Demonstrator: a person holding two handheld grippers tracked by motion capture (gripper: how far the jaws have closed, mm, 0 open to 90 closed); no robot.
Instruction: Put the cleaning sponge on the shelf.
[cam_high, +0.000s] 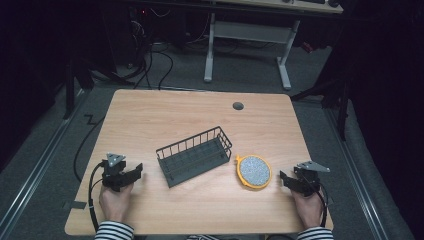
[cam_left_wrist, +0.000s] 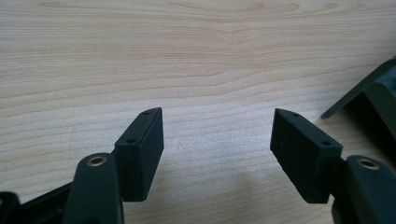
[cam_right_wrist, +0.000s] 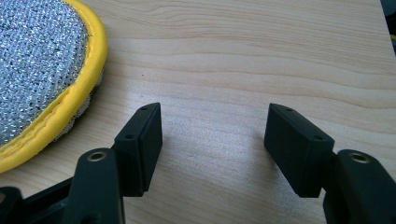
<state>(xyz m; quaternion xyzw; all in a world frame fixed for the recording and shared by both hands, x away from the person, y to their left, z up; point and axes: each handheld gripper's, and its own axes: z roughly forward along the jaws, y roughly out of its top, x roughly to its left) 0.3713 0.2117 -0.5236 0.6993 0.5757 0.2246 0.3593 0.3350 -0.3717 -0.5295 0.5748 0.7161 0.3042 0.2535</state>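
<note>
Looks like the scrubber (cam_high: 254, 171) is the thing to grab, probably headed for the wire basket (cam_high: 194, 155) mid-table. It lies flat near the table's (cam_high: 200, 112) front right corner, just beside the right gripper (cam_high: 286, 179), whose jaws are spread with nothing between them. I'd come in low and pinch the yellow rim. The left gripper (cam_high: 134, 172) sits spread and empty near the front left corner. Wood-grain top, grey carpet, cables and a desk frame behind.

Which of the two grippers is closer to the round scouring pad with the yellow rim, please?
The right gripper: the scouring pad lies just beside its open jaws, while the left gripper rests beyond the wire basket.
</note>
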